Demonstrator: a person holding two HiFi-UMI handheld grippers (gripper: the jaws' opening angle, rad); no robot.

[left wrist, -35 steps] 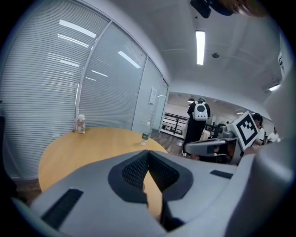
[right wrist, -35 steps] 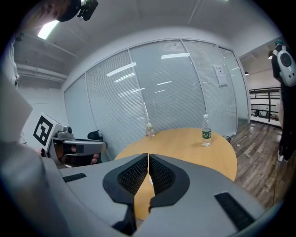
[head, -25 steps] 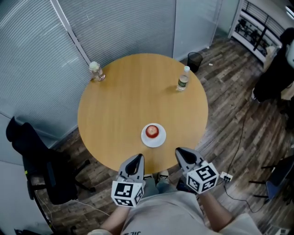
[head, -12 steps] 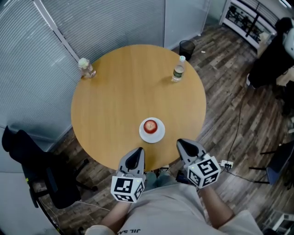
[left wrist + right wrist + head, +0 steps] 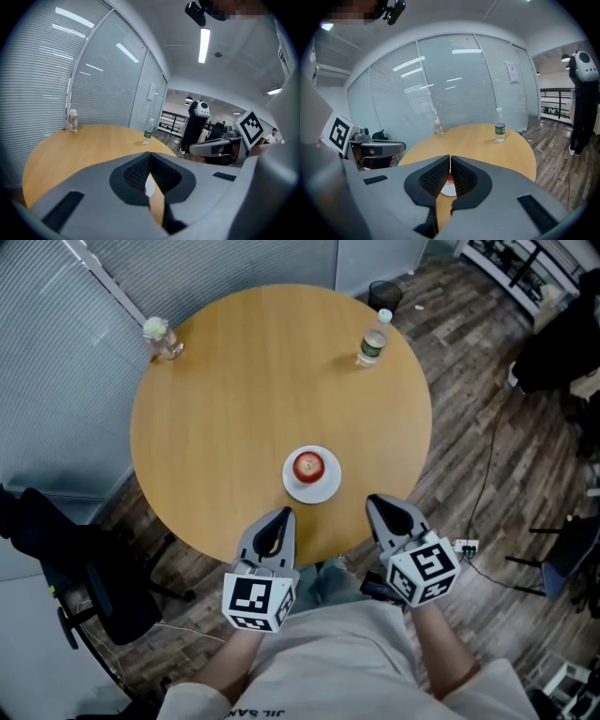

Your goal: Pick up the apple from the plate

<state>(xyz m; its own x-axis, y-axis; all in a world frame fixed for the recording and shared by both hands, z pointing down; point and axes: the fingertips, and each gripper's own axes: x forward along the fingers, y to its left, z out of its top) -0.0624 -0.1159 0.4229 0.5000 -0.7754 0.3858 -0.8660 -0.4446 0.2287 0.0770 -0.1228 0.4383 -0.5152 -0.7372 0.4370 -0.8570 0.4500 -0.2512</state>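
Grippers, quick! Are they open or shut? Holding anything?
Left gripper: shut, holding nothing.
Right gripper: shut, holding nothing.

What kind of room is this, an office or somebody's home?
Most likely an office meeting room: slatted glass walls, a round table with a water bottle on it, and a swivel chair on a wood floor.

- An office meeting room: glass partition walls with closed blinds [image 5: 66, 352] run from 9 to 12 o'clock.
- Round wooden table [image 5: 234, 399] in the middle; black office chair [image 5: 89, 577] at 8 o'clock; waste bin [image 5: 385, 293] at 1 o'clock.
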